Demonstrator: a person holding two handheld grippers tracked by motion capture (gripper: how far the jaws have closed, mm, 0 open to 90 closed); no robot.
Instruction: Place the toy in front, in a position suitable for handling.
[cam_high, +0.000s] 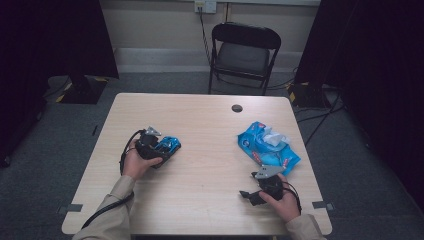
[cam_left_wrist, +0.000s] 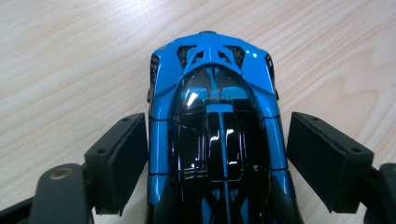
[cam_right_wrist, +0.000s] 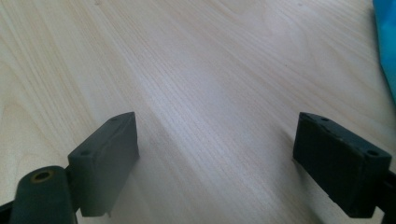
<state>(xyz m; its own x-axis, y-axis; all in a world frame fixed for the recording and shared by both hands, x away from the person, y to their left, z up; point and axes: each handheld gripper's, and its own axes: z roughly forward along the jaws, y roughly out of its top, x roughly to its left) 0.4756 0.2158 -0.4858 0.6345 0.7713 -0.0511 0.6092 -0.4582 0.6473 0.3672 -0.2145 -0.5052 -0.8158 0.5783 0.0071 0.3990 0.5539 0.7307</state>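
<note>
**Left gripper astride toy car, grip not yet made**

Location of item: the blue toy car (cam_high: 167, 145) sits on the counter (cam_high: 210, 175), left of centre, directly in front of the left gripper (cam_high: 162, 148). In the left gripper view the blue toy car (cam_left_wrist: 217, 130) lies lengthwise between the two black pads (cam_left_wrist: 123, 158), nose pointing away from the camera.

Jaw state, left: jaws stand wide, one on each flank of the car. The left pad is just beside the bodywork; a clear strip of counter shows between the right pad and the car. No grip is judged to be in place.

Jaw state, right: the right gripper (cam_high: 250, 195) rests near the front right of the counter, jaws wide with only bare wood between them in the right gripper view. A blue packet (cam_high: 267, 145) lies just beyond it, white tissue showing at its top.

Step in hand, as judged: approach complete, closure pending. The next move calls for closing squarely on the car's flanks, kept centred, since the glossy tapered body could slip or twist.

View comparison: the high view gives the layout of both hands but leaves the pad gaps unreadable; the left gripper view settles them. The right gripper view catches the blue packet (cam_right_wrist: 386, 46) at its right edge.
</note>
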